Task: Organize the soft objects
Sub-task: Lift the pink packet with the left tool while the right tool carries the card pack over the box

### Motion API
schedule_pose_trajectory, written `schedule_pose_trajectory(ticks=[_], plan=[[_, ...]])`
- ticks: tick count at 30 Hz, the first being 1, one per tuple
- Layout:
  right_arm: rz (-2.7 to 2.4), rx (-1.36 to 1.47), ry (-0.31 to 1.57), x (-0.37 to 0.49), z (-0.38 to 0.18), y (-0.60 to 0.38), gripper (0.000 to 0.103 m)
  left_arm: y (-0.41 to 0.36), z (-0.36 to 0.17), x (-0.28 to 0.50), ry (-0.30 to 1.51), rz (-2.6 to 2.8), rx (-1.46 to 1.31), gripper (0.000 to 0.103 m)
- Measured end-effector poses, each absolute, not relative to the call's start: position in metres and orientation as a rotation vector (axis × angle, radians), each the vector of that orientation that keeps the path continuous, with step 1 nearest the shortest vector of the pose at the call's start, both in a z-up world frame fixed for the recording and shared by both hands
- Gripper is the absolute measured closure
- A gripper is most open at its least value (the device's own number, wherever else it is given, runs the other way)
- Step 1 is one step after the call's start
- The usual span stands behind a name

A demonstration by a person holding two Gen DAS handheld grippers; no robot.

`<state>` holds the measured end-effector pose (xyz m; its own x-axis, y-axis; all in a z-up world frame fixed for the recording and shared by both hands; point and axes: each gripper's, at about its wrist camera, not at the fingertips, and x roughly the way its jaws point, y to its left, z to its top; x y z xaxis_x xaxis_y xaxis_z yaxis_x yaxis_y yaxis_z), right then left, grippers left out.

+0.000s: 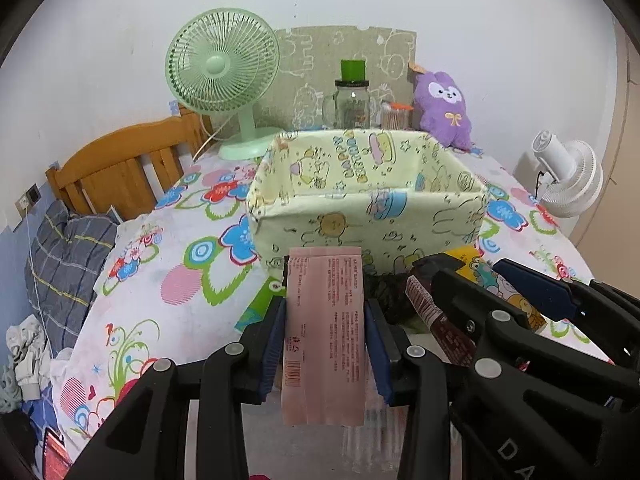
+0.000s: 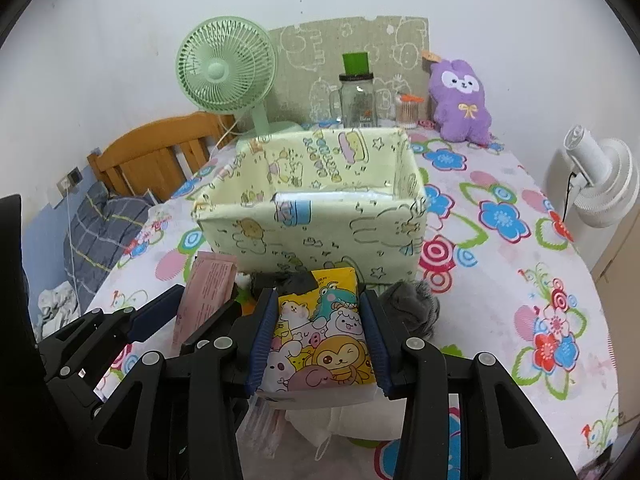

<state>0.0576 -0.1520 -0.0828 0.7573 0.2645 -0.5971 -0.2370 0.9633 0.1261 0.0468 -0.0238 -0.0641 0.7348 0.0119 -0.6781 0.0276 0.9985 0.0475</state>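
Both views are evenly and softly lit by diffuse indoor light, with no hard shadows. The white wall (image 1: 440,8) beyond the fingers (image 1: 276,344) is bright but not blown out. Small glints sit on the glass jar (image 2: 357,100). Fisheye bending curves the edges, black vignette fills the corners, and focus is slightly soft throughout.

A green fan (image 2: 222,74) stands at the table's far edge, near a glass jar (image 2: 357,98). A white fan (image 2: 600,178) is beside the table, at the right.
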Motion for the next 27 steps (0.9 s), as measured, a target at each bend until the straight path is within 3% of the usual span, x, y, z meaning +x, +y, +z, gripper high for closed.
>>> schedule_pose_trajectory(ticks=[27], plan=[[0.257, 0.035, 0.547, 0.043, -0.028, -0.161, 0.056, -0.031, -0.008, 0.037, 0.639, -0.043, 0.053, 0.064]])
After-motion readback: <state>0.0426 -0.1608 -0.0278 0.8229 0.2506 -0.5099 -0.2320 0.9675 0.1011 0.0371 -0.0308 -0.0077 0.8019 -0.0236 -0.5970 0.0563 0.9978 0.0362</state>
